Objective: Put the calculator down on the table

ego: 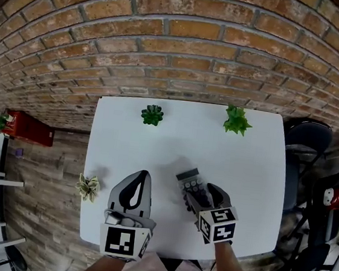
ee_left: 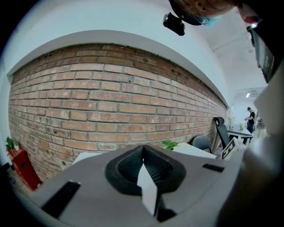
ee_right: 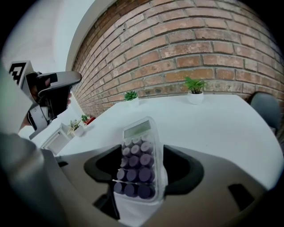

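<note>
Calculator (ego: 188, 180) is seen flat on the table (ego: 251, 165) between the right gripper's (ego: 204, 198) parted jaws, the left gripper (ego: 145, 175) closed empty.

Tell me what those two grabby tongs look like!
The left tongs and right tongs are both smooth grey plastic, shaped like wide beaks. Inside sit black ribbed pads. At the back of each rides a white cube printed with black square markers. No cables show, and the person's forearms wear no sleeves.
</note>
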Demonstrator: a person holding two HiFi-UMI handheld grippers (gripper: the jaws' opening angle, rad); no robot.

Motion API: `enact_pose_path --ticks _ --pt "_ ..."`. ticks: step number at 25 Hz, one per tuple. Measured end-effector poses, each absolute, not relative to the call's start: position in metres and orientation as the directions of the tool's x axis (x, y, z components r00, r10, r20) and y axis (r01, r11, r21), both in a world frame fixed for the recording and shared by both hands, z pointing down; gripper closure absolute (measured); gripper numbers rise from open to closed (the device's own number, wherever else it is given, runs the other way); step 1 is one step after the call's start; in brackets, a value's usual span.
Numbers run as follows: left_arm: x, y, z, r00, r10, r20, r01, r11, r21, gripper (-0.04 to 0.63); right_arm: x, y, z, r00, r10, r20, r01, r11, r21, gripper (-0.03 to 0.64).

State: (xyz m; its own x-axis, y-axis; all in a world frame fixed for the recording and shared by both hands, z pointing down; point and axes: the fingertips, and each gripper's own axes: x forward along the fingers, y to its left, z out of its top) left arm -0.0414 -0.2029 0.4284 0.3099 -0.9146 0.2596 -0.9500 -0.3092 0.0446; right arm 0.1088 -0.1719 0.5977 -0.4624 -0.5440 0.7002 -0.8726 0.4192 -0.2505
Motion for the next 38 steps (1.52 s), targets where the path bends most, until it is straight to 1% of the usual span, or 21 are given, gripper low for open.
enact_pose_path --ticks 6,11,15,18,21,24,26,28,30,31,38 --pt "-0.037 -0.198 0.42 0.314 -0.918 0.242 -0.948 -0.315 0.038 0.584 0.111 -0.175 0.579 -0.47 -0.584 0.661 -0.873 0.418 -0.252 0.316" --pt "-0.03 -0.191 0.397 0.318 -0.927 0.198 -0.947 -0.319 0.026 0.584 0.111 -0.178 0.546 -0.485 -0.629 0.608 -0.868 0.43 -0.248 0.318" --pt "-0.027 -0.183 0.369 0.311 -0.94 0.142 -0.95 -0.312 0.015 0.584 0.11 -0.185 0.493 -0.503 -0.69 0.521 -0.86 0.459 -0.223 0.318" --pt "-0.025 -0.18 0.337 0.31 -0.947 0.083 -0.951 -0.31 0.015 0.584 0.106 -0.193 0.436 -0.521 -0.741 0.424 -0.851 0.492 -0.185 0.328" --pt "-0.023 -0.179 0.299 0.303 -0.953 0.01 -0.953 -0.303 0.002 0.584 0.105 -0.197 0.378 -0.526 -0.791 0.311 -0.848 0.513 -0.131 0.363" --pt "-0.02 -0.181 0.267 0.295 -0.954 -0.053 -0.955 -0.294 -0.028 0.584 0.105 -0.197 0.331 -0.513 -0.832 0.21 -0.857 0.511 -0.065 0.451" --pt "-0.019 -0.182 0.254 0.289 -0.954 -0.078 -0.957 -0.287 -0.039 0.584 0.106 -0.195 0.31 -0.497 -0.852 0.164 -0.866 0.5 -0.025 0.504" --pt "-0.018 -0.18 0.246 0.287 -0.954 -0.089 -0.958 -0.284 -0.043 0.584 0.107 -0.192 0.296 -0.485 -0.865 0.129 -0.872 0.489 -0.005 0.539" --pt "-0.018 -0.178 0.242 0.284 -0.954 -0.094 -0.959 -0.281 -0.044 0.584 0.109 -0.189 0.287 -0.479 -0.871 0.108 -0.876 0.482 0.001 0.598" --pt "-0.018 -0.176 0.24 0.282 -0.954 -0.096 -0.959 -0.279 -0.044 0.584 0.109 -0.188 0.284 -0.478 -0.872 0.101 -0.877 0.481 0.005 0.617" --pt "-0.018 -0.175 0.237 0.289 -0.952 -0.101 -0.957 -0.286 -0.043 0.584 0.105 -0.185 0.277 -0.483 -0.871 0.088 -0.873 0.487 0.035 0.618"
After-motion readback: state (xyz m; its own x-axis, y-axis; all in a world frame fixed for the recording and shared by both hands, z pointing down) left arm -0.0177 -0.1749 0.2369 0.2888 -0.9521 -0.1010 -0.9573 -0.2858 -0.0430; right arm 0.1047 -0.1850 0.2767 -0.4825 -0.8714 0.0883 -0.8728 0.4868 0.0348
